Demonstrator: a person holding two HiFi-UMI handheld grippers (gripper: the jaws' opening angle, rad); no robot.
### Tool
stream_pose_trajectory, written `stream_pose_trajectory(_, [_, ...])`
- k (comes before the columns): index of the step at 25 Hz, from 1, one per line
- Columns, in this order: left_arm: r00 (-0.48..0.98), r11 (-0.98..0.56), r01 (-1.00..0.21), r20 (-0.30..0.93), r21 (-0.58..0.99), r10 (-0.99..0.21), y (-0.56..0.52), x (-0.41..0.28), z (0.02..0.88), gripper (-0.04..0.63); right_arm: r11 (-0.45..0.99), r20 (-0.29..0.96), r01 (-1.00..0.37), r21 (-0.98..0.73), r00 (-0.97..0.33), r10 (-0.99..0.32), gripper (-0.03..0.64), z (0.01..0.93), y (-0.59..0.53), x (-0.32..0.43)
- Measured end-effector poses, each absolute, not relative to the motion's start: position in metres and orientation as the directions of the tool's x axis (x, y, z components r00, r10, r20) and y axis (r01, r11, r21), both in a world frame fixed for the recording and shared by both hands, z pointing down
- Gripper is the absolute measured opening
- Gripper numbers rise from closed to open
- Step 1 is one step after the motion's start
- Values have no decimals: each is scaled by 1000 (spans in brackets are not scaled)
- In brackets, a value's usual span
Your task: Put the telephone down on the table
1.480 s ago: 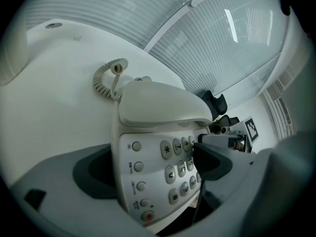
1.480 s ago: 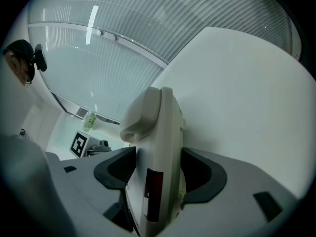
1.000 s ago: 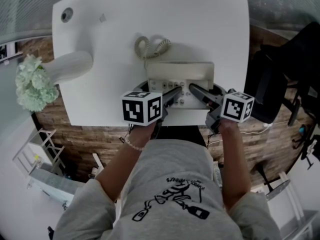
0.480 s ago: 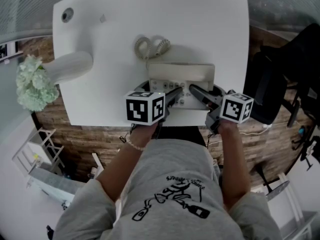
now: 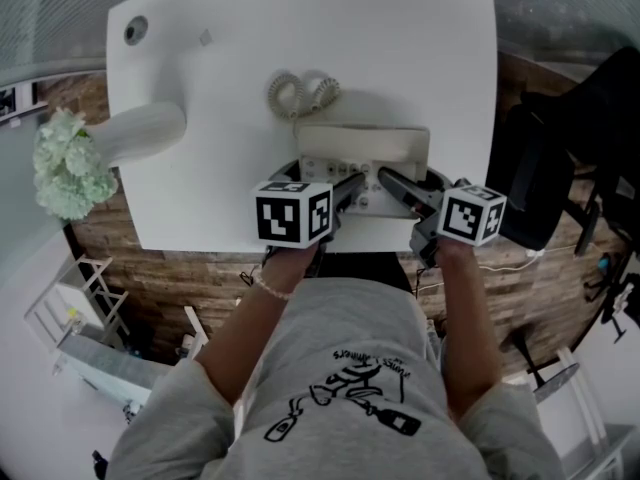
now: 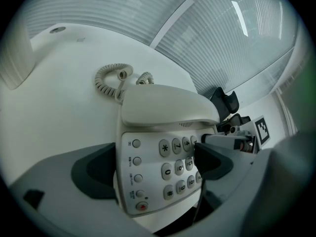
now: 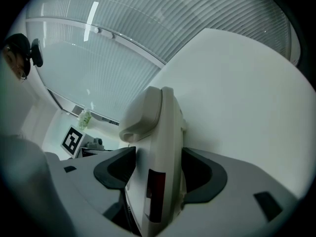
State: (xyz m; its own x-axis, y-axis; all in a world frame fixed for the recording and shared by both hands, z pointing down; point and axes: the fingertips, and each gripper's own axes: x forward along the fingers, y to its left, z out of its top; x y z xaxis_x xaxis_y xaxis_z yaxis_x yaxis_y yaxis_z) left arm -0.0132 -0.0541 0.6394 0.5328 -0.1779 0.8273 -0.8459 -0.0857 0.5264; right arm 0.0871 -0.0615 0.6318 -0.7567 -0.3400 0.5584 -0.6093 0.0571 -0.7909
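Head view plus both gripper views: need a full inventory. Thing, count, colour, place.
telephone: 1, cream, handset on its cradle, near edge of the table
coiled cord: 1, cream, on the table behind the telephone
table: 1, white
vase: 1, white, table's left edge
flowers: 1 bunch, pale green-white, in the vase
cable port: 1, grey, table's far-left corner
chair: 1, black, right of the table
bracelet: 1, pale, person's left wrist
shirt: 1, grey with black print
left tool: 1, grey, jaws closed on the telephone's keypad end
right tool: 1, grey, jaws closed on the telephone's side
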Motion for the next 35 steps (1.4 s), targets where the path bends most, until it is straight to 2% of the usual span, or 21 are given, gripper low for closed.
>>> stream_pose_trajectory(35, [507,-105,-862,841,497,-188,-53,-12,640,474,57,628,-678,-733,-707,-325,307,635,-61,91])
